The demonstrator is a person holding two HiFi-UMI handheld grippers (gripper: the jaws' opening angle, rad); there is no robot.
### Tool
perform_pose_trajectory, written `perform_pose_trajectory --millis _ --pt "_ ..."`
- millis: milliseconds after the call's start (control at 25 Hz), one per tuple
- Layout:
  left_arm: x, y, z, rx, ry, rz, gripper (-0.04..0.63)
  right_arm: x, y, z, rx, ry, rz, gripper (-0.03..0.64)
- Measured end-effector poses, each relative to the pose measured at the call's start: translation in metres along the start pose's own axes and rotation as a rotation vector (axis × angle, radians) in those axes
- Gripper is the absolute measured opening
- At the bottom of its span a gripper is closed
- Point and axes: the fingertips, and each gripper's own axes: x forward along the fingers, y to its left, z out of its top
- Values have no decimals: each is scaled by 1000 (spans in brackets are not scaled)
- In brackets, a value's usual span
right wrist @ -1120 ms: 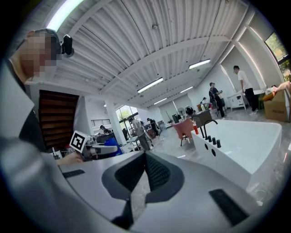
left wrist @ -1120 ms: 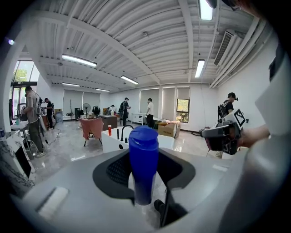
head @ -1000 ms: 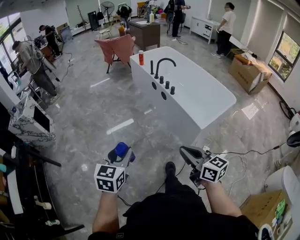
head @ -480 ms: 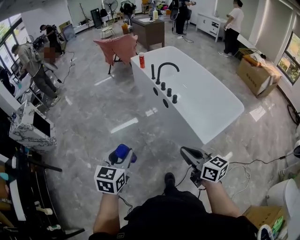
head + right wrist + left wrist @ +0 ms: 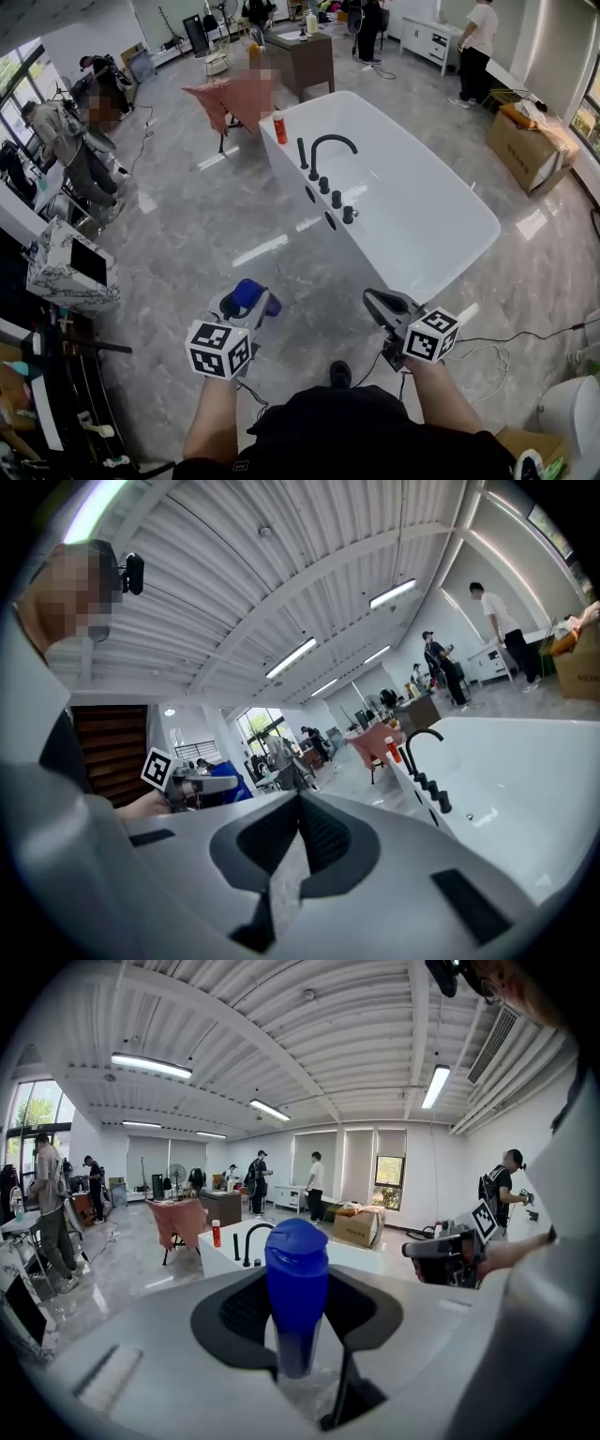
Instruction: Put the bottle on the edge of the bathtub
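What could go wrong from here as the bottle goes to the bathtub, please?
1. The left tool grips the bottle low, its blue top free above, so it may tip in transit.
2. The bathtub rim is narrow and carries a black faucet and a red bottle; a poor placement might slide off.
3. A cable on the floor is a tripping hazard.

No readable text, labels, brands or numbers anywhere in view. Only print: black-and-white square code markers on left cube (image 5: 217, 349) and right cube (image 5: 432, 335); patterns only, no letters. Print on distant boxes too small to read.
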Motion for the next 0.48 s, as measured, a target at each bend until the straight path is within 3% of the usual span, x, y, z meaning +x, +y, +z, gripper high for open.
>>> perform_pose_trajectory --millis 480 --pt "54 -10 19 -10 26 -16 158 -7 -49 14 48 4 -10 11"
